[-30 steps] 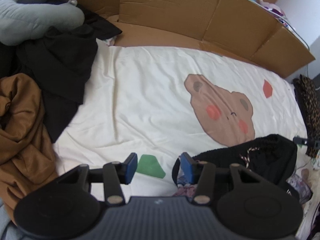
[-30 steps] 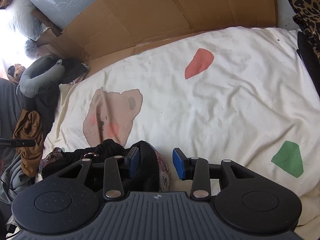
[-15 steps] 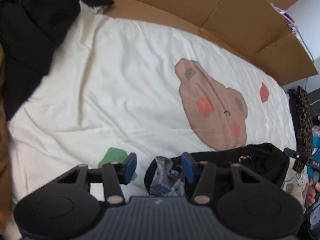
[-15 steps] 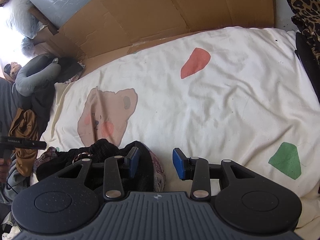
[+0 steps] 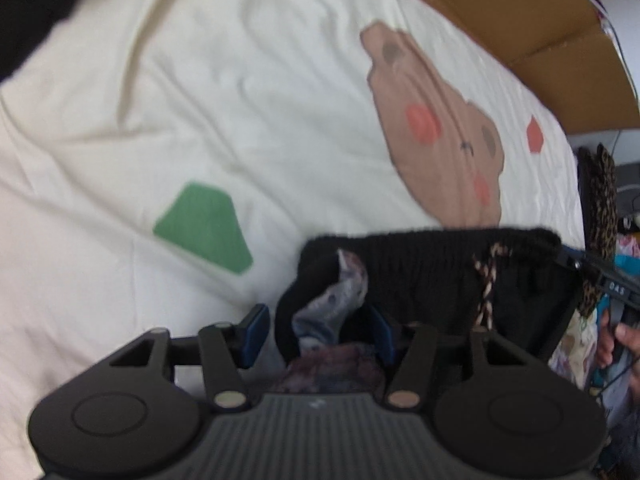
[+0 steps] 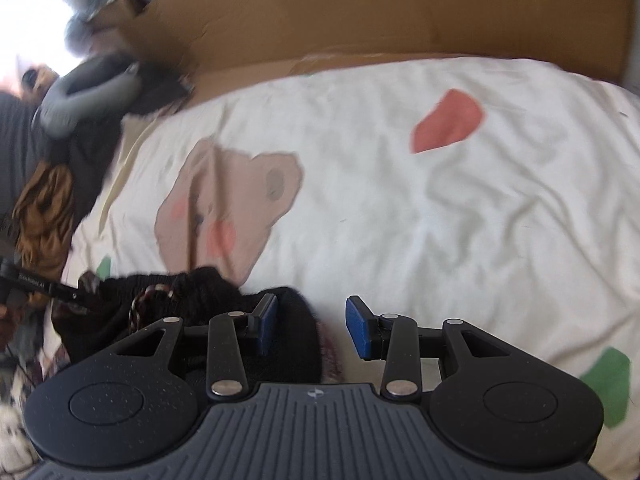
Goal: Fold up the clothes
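I had a big cream bed cover (image 5: 248,92) with a bear on it to fold on. The black knit garment (image 5: 432,268) sat at its near edge, bunched up, with a flowery lining (image 5: 344,288) poking out. I judged the folding had not started yet: it still had to be spread flat, then folded.

My left gripper (image 5: 316,330) had just been opening its jaws. The black edge and lining sat between them, but I could not tell if the pads pressed it. My right gripper (image 6: 312,326) stood partly open with black knit against its left pad and the right pad bare.

Only the right view showed the heap of other clothes (image 6: 44,204) waiting. Only the left view showed the lining and the striped cord (image 5: 486,284) well.
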`<state>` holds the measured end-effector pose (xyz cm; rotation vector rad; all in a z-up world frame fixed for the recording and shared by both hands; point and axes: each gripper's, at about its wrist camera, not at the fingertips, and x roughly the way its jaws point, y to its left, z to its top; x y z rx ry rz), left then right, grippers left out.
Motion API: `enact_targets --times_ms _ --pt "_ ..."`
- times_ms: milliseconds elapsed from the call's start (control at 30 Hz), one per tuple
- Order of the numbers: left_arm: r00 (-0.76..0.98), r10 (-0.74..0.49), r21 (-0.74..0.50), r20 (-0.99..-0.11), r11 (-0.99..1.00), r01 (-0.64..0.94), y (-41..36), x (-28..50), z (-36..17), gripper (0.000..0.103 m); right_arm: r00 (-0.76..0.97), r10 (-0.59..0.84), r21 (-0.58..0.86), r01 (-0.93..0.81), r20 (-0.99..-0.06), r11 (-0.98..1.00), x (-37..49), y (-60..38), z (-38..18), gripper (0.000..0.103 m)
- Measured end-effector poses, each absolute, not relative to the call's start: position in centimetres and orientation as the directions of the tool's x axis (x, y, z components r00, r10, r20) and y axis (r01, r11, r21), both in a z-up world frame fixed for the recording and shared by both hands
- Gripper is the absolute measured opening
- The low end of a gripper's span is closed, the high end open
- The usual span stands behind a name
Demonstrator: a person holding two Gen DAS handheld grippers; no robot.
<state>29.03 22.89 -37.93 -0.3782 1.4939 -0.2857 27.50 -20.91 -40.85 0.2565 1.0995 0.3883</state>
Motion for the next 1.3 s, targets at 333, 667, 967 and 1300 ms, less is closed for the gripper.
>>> enact_targets --times_ms 333,667,967,1300 --pt "0.099 -0.449 -0.447 -0.888 0.893 0.039 22.6 28.7 -36.0 0.024 0.321 0.409 0.334 -0.264 -0.854 0.905 27.1 -17.8 -42.9 0.043" --pt "0.238 -0.482 -0.453 -0.843 0.875 0.17 21.9 30.8 -28.5 0.013 0.411 0.388 0.325 -0.216 -0.825 0.921 26.5 -20.2 -38.2 0.012" --pt "0.345 -0.528 -0.452 -0.776 0.847 0.279 19.2 33.2 -24.8 0.012 0.59 0.294 0.295 -0.098 -0.752 0.95 26.4 -24.6 -32.5 0.012" --pt "0.304 -0.5 -0.416 -0.811 0.858 0.301 17.0 34.4 -29.1 0.012 0.58 0.248 0.291 -0.02 -0.776 0.957 26.3 -26.6 -34.8 0.012"
